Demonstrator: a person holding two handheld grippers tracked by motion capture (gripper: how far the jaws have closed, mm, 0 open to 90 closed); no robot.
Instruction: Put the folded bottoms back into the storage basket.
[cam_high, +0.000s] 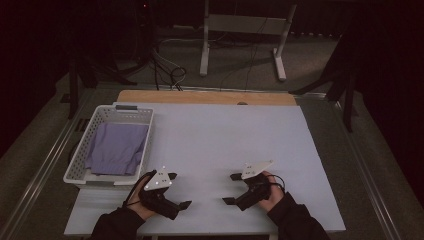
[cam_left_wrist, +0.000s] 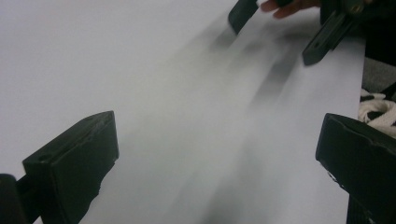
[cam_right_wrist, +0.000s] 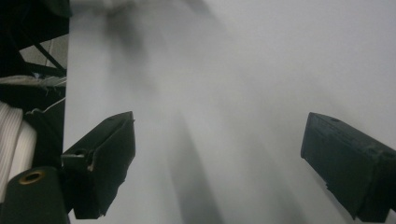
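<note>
1. Two grippers, both sitting low at the near edge of the table (cam_high: 225, 135), jaws spread wide and holding nothing. The left gripper (cam_high: 181, 191) and the right gripper (cam_high: 229, 188) point roughly at each other across a bare patch of white sheet.

2. Thing to go for looks like the purple cloth (cam_high: 117, 147), folded flat inside the white basket (cam_high: 100, 114) at the left edge of the table. It lies far and left of the left gripper, with the basket's near right corner just beside that hand.

3. Long axis of the cloth runs near-to-far, same as the basket, so I'd guess a reach comes in over the right-hand or near wall and drops down onto it.

4. Left gripper is clearly the closer one. Right gripper is well apart from the basket, with the whole left hand between.

5. Room: the middle and far right of the table are wide open, plenty of space to lay the cloth out. Tight spot is the basket wall, since the jaws need to clear the rim before going down.

6. Left gripper view has the right gripper's jaws (cam_left_wrist: 275, 32) at the top, apart from it, so no clash yet.
</note>
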